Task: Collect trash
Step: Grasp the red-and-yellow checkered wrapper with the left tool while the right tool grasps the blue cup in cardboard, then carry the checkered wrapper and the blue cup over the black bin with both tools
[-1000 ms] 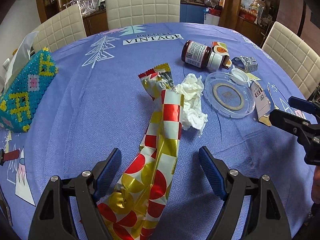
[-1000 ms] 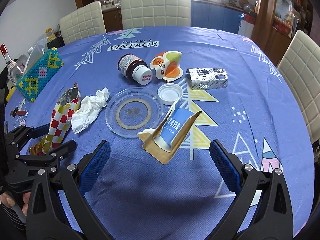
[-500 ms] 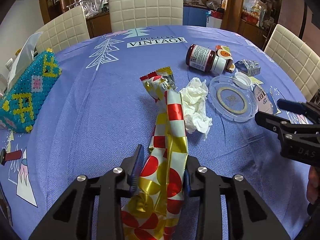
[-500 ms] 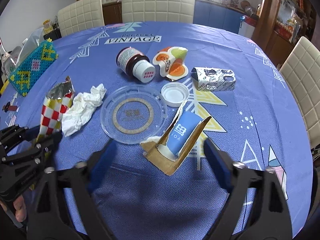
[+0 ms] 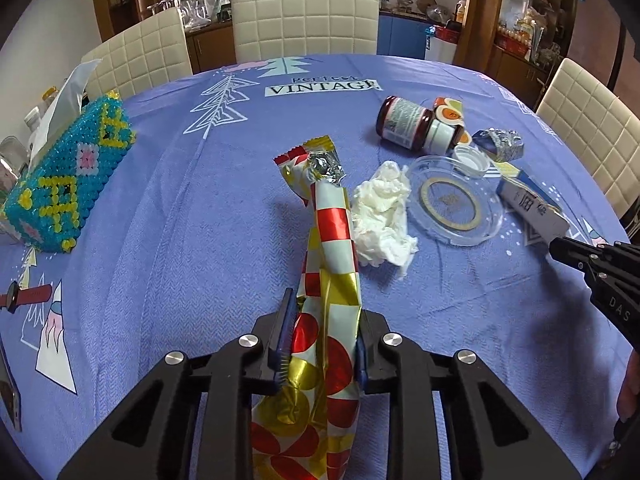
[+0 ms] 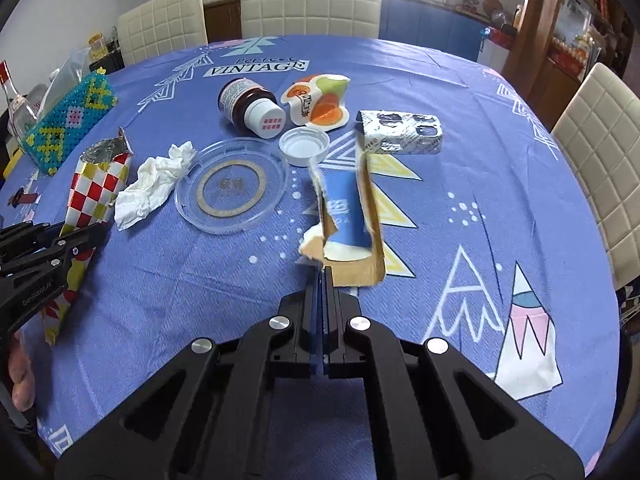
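Observation:
My left gripper (image 5: 322, 320) is shut on a long red, gold and white checked snack wrapper (image 5: 332, 240), whose far end lies on the blue tablecloth (image 5: 180, 220). The wrapper also shows in the right wrist view (image 6: 98, 188). My right gripper (image 6: 323, 276) is shut, its tips at the near edge of a torn blue and brown carton (image 6: 350, 216); I cannot tell whether it pinches the carton. A crumpled white tissue (image 5: 384, 212) lies right of the wrapper. The right gripper (image 5: 560, 246) shows at the right edge of the left wrist view.
A clear plastic lid (image 6: 232, 184), white cap (image 6: 304, 146), dark jar on its side (image 6: 250, 106), orange-green cup (image 6: 320, 98) and patterned small box (image 6: 400, 132) lie mid-table. A beaded tissue box (image 5: 68, 176) stands at left. Cream chairs (image 5: 306, 20) ring the table.
My left gripper closed on the checked wrapper. My right gripper closed from wide open to shut at the torn carton's near edge.

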